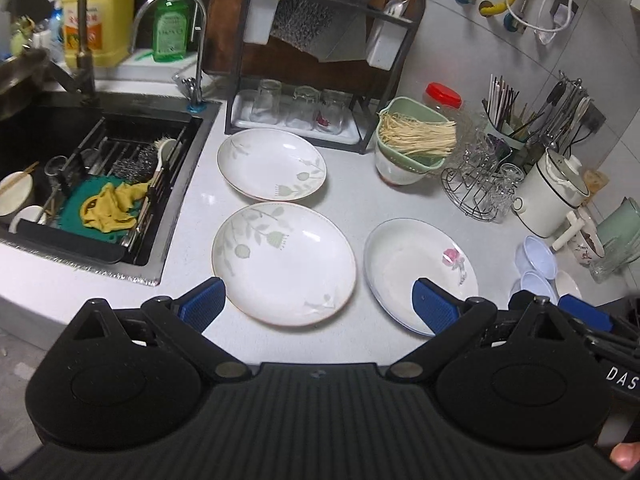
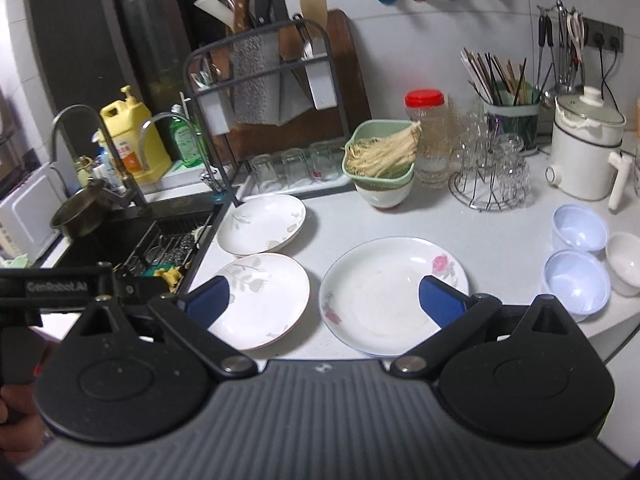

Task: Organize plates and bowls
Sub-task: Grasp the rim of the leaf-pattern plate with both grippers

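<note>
Three white plates lie on the counter. A far leaf-pattern plate [image 1: 272, 164] [image 2: 262, 224] sits by the sink. A near leaf-pattern plate [image 1: 284, 264] [image 2: 260, 300] lies in front of it. A pink-flower plate [image 1: 416, 264] [image 2: 384, 292] lies to the right. Two pale blue bowls [image 2: 580, 232] [image 2: 576, 280] and a small white bowl [image 2: 626, 260] stand at the right edge; the blue bowls also show in the left wrist view [image 1: 538, 264]. My left gripper [image 1: 318, 300] is open above the near leaf plate. My right gripper [image 2: 324, 300] is open above the flower plate. Both are empty.
A black sink [image 1: 100, 184] with a rack, cloths and dishes is at the left. A dark dish rack [image 1: 312, 80] with glasses stands at the back. Green stacked bowls with noodles [image 1: 416, 144], a wire glass holder [image 2: 492, 176], a utensil holder [image 2: 508, 120] and a white pot [image 2: 588, 152] stand behind.
</note>
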`<state>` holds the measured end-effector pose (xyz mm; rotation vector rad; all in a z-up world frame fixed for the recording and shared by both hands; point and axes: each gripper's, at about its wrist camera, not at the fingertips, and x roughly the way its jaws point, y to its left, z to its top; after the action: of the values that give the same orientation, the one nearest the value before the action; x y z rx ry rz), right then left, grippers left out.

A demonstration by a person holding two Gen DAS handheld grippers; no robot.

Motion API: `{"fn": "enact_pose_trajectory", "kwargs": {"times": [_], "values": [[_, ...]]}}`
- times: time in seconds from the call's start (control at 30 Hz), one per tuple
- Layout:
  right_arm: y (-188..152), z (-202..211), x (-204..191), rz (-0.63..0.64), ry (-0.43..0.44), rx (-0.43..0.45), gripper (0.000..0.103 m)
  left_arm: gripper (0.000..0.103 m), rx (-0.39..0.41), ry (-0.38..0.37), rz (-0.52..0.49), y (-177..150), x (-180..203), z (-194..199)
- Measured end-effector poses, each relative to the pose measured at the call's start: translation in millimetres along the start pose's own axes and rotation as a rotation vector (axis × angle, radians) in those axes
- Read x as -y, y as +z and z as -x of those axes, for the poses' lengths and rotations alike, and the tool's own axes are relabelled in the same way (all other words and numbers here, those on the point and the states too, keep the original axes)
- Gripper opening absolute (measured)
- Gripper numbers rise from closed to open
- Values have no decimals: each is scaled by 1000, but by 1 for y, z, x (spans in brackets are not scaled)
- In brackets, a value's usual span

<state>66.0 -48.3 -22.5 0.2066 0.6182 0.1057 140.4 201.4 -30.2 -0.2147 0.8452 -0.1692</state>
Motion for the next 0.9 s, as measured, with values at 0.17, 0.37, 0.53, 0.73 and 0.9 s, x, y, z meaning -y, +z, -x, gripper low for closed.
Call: {"fn": "enact_pose_trajectory", "kwargs": {"times": [0.17, 0.37, 0.53, 0.73, 0.9], "values": [[-5, -34, -16, -60, -10, -45, 102, 101, -55, -3, -76, 14, -32, -42], [-13, -76, -37, -124, -49, -91, 93, 100, -99, -76, -140, 24, -72, -88], [-21, -110, -49, -196, -83, -120, 76, 98, -136, -139, -141, 37, -103, -126], [-38, -144, -57, -262, -151, -138, 65, 84, -200, -187, -140, 45, -129, -171], [-53, -171, -57, -324, -208, -160, 49, 67, -247, -247, -143, 47, -141, -204]]}}
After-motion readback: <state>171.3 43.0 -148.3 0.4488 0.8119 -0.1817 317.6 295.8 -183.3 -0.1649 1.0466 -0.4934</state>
